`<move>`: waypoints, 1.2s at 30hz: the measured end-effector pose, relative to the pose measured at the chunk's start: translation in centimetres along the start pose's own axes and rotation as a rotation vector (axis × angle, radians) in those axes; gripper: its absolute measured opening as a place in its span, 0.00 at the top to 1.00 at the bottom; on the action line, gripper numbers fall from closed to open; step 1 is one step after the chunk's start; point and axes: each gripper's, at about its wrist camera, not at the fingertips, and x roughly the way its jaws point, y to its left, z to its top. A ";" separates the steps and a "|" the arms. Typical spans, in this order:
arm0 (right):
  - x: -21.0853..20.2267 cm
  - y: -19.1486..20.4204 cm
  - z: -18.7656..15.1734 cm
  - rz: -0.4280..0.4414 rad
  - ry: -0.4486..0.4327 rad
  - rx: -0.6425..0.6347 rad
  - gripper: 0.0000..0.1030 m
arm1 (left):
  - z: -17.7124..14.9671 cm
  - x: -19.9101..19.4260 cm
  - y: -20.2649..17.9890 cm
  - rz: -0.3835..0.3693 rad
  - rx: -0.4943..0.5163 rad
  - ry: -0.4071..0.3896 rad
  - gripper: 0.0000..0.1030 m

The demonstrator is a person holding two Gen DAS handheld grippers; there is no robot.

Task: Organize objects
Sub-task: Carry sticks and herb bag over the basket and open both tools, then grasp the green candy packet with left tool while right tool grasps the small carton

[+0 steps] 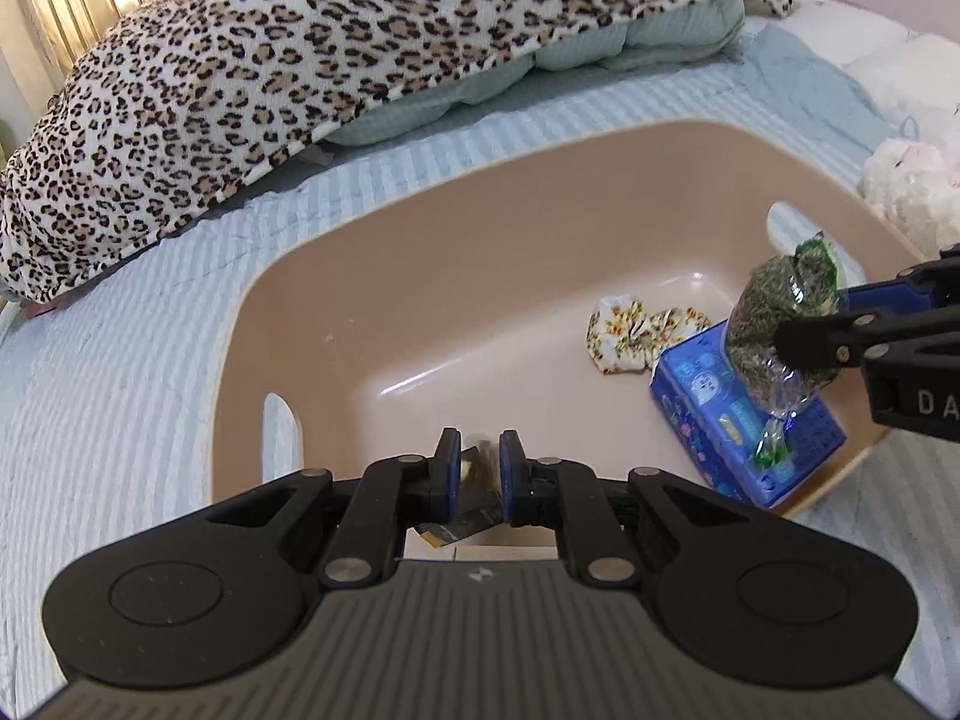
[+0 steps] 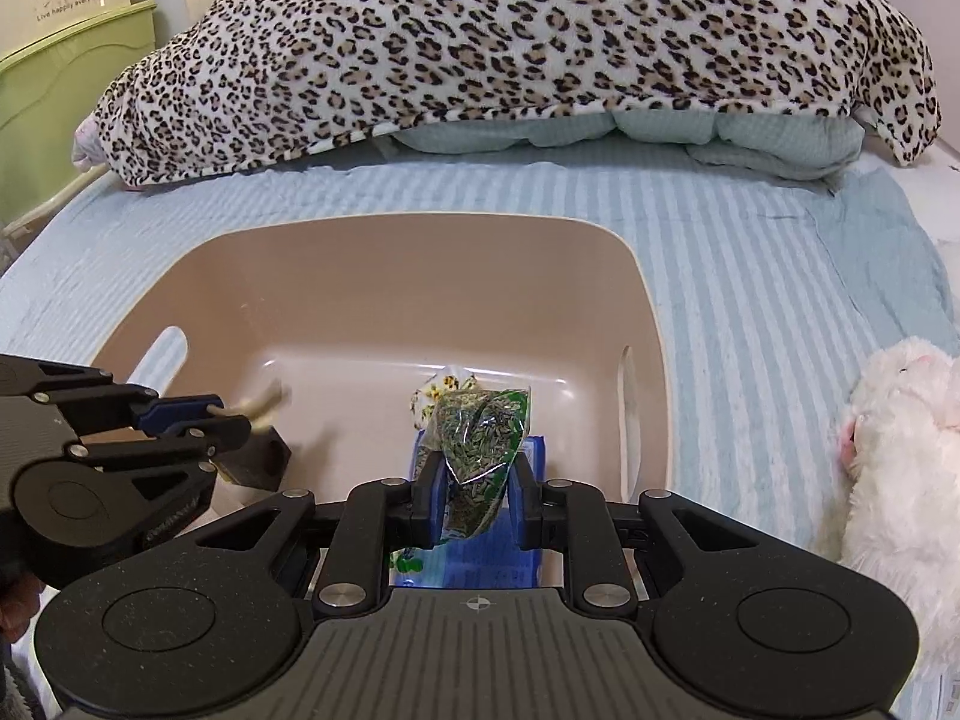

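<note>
A beige plastic basin point(image 1: 288, 276) point(image 2: 336, 252) sits on the striped bed. Inside lie a blue tissue pack point(image 1: 708, 414) point(image 2: 537, 450) and a yellow-flowered cloth item point(image 1: 624, 336) point(image 2: 441, 385). My right gripper point(image 2: 477, 483) point(image 1: 798, 336) is shut on a clear bag of greenish seeds point(image 2: 480, 438) point(image 1: 774, 312), held above the tissue pack. My left gripper point(image 1: 480, 468) point(image 2: 240, 414) is shut on a small dark object with a pale tip point(image 1: 474, 516) point(image 2: 258, 450), over the basin's near left side.
A leopard-print blanket point(image 1: 300, 48) point(image 2: 510, 30) over pale green bedding lies behind the basin. A white plush toy point(image 2: 900, 438) point(image 1: 912, 180) lies on the bed to the right. A green headboard point(image 2: 66, 78) stands at far left.
</note>
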 end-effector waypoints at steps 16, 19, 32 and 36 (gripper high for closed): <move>-7.7 0.2 -1.2 0.042 -0.103 0.010 0.28 | -1.9 -8.2 1.7 0.023 -0.016 -0.111 0.17; -8.3 0.5 -2.4 0.044 -0.082 0.000 0.26 | -3.0 -9.1 1.8 0.024 -0.016 -0.108 0.13; -8.1 0.6 -7.0 0.052 0.020 0.007 0.24 | -7.6 -8.6 1.0 -0.019 -0.024 -0.009 0.13; -7.4 0.5 -8.0 0.053 0.049 0.011 0.24 | -8.8 -7.4 0.3 -0.035 -0.023 0.032 0.13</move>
